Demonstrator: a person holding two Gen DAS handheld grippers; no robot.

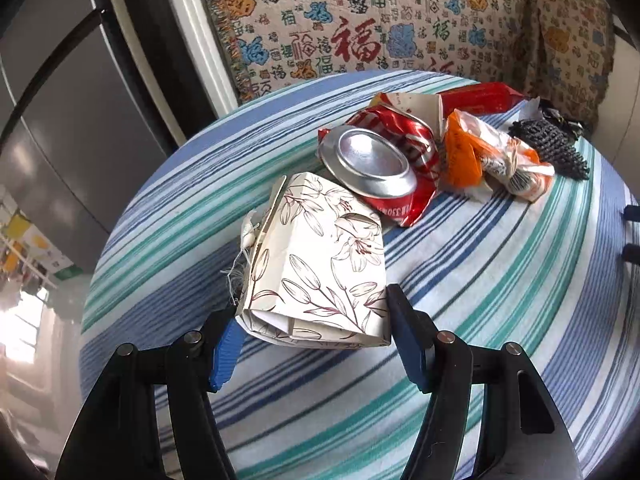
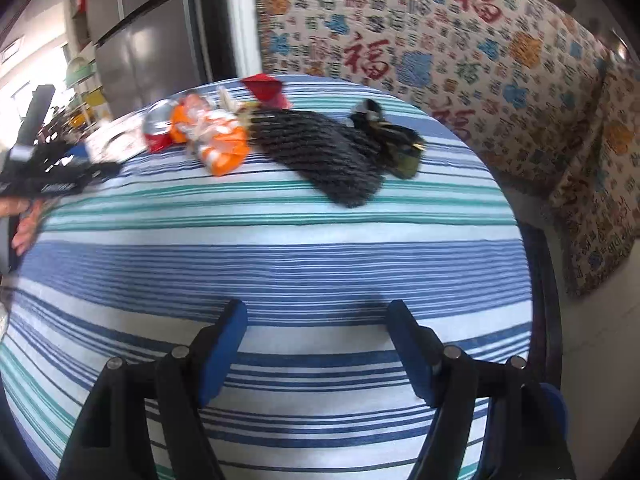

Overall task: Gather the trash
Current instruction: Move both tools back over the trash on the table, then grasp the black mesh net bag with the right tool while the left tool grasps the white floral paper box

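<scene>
My left gripper [image 1: 312, 340] has its 2 blue pads on either side of the near end of the folded white paper bag with brown flower drawings [image 1: 320, 256]; they look pressed on it, so I think it is pinched. The bag's long side runs away from me toward the squashed red soda can [image 1: 380, 168] and the orange plastic wrapper [image 1: 492, 156] on the round striped tablecloth [image 1: 480, 280]. My right gripper [image 2: 316, 316] is spread wide over bare cloth, holding nothing. The black net sleeve [image 2: 320, 152] lies ahead of it, so the right hand is nearer that.
</scene>
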